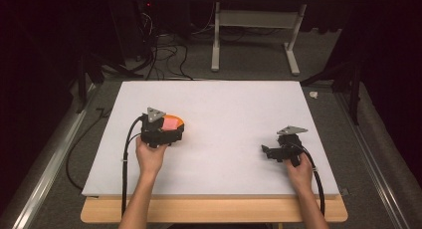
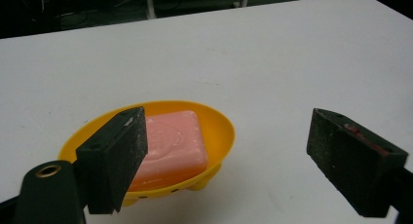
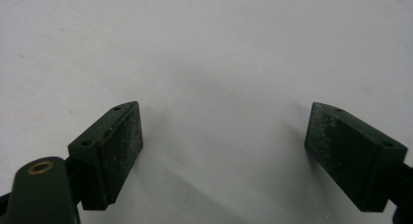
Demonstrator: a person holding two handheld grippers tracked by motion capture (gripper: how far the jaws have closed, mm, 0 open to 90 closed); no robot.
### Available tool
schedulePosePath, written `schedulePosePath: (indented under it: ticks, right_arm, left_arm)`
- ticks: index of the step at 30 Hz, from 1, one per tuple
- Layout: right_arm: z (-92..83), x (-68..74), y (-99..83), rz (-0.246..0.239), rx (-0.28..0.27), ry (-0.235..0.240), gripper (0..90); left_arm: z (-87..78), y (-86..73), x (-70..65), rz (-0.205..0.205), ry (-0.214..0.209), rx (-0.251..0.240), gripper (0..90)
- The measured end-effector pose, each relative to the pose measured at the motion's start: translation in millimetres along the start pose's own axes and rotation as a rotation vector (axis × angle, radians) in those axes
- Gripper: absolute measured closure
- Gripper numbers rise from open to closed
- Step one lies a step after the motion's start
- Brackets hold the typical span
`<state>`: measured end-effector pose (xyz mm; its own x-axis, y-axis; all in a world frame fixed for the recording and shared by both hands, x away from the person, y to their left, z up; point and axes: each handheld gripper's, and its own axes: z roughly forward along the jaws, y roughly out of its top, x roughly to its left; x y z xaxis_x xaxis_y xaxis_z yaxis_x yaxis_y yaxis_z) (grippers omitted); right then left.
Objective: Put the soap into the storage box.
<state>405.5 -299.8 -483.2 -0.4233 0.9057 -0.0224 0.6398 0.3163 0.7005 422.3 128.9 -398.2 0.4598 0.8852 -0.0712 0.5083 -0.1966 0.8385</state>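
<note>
A bar of soap lies in a soap dish. The dish sits on the table, on its left half. The left gripper is just in front of the dish, on the person's side, and its jaws stand wide apart with the dish near one jaw. The right gripper is well apart, over the right half of the table, near the front edge.
</note>
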Motion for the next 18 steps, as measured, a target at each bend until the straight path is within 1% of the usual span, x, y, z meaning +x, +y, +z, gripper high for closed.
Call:
schedulePosePath:
  ticks: [1,6,10,18]
  right_arm:
    - [0.0,0.0,0.0,-0.001,0.000,0.000,14.6]
    - [0.0,0.0,0.0,-0.001,0.000,0.000,14.6]
    - [0.0,0.0,0.0,-0.001,0.000,0.000,14.6]
    - [0.0,0.1,0.0,0.001,-0.001,0.000,14.6]
  left_arm:
    - [-2.5,0.0,-1.7,0.002,-0.010,0.000,15.7]
    - [-8.0,-1.0,-7.4,0.027,-0.014,-0.005,15.6]
    - [-11.7,-2.2,-12.9,0.058,-0.025,-0.002,15.6]
    - [-15.7,-6.2,-16.3,0.055,-0.062,-0.007,15.7]
